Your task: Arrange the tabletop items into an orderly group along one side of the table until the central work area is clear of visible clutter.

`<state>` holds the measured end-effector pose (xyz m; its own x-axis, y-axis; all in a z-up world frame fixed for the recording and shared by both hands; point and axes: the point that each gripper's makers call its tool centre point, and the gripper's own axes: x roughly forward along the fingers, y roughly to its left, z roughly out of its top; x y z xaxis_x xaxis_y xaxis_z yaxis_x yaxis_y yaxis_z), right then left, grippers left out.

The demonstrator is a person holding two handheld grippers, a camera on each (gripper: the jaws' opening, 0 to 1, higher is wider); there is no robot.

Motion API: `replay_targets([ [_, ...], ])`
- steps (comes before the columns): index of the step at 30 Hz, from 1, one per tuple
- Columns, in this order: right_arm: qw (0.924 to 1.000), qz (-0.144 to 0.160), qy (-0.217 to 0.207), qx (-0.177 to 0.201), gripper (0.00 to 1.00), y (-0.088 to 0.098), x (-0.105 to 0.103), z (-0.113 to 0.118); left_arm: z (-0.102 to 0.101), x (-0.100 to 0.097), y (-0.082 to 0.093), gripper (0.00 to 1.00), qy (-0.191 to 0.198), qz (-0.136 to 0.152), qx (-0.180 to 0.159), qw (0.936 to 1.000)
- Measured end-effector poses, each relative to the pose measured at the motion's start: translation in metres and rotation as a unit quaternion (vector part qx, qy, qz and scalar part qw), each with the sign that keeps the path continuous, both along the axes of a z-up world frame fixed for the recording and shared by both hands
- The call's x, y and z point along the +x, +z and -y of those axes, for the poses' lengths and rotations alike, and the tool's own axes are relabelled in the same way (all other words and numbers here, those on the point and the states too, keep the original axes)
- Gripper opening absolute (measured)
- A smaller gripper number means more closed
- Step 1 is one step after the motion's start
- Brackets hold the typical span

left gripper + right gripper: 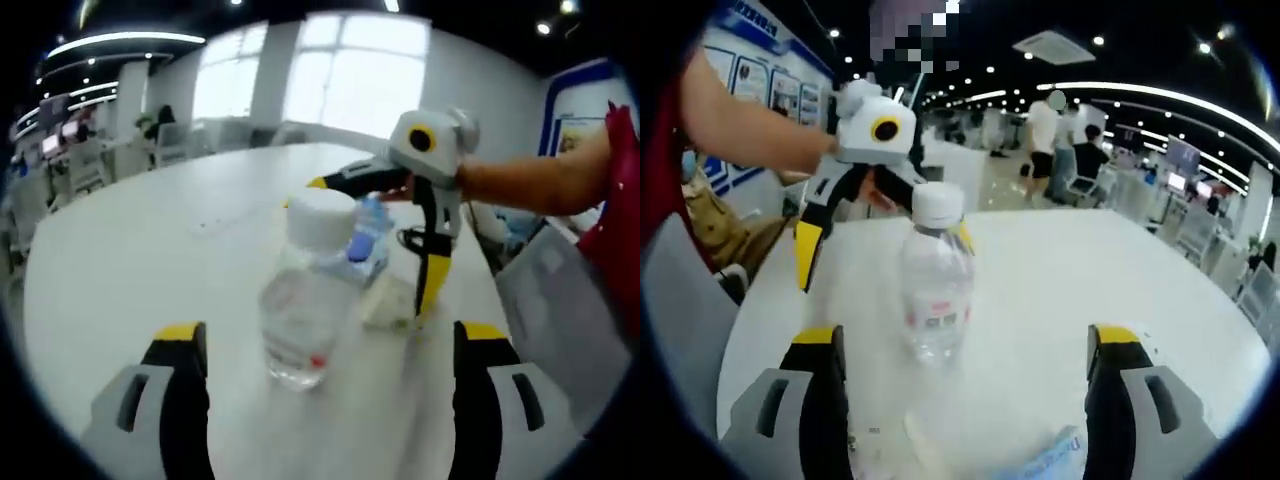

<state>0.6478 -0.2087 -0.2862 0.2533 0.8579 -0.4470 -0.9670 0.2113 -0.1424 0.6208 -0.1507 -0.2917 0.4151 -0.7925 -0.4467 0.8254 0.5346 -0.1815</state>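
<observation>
Flanking the clear water bottle (305,290) from opposite sides, both tools stand wide open and grip nothing. In the left gripper view the left hand-held gripper (330,375) has its two yellow-tipped jaws spread far apart at the bottom of the picture, with the bottle upright on the white worktop (130,250) between and a little ahead of them. The right gripper view shows the same of the right hand-held gripper (965,375): jaws apart, the bottle (937,280) standing ahead between them, untouched.

The bottle is tall, narrow and light, and looks nearly empty, so I judge tipping to be the main risk; a jaw brushing its side before both jaws close evenly could knock it over and send it rolling across the worktop. Because the two tools face one another across it, closing both in at once could also make them collide.

Just behind the bottle in the left gripper view lie a blue-printed packet (368,240) and a pale flat wrapper (390,300), near the right tool's jaws; a careless sweep might drag or scatter them. A corner of packet (1055,455) shows near the right gripper's jaws.

A bare forearm (540,180) reaches in level from the right of the left view, holding its tool low over the worktop.
</observation>
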Motion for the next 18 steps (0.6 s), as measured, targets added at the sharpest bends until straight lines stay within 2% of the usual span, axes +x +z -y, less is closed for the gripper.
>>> replay_targets([
  [7,0.9997,0.003,-0.024,0.003,0.98,0.012,-0.011,0.031,-0.012,-0.017,0.010,0.99,0.031,0.005,-0.016,0.9994],
  [18,0.9980,0.003,-0.063,0.005,0.97,0.023,-0.046,0.071,-0.014,-0.067,0.021,0.99,0.069,0.010,-0.044,0.9966],
])
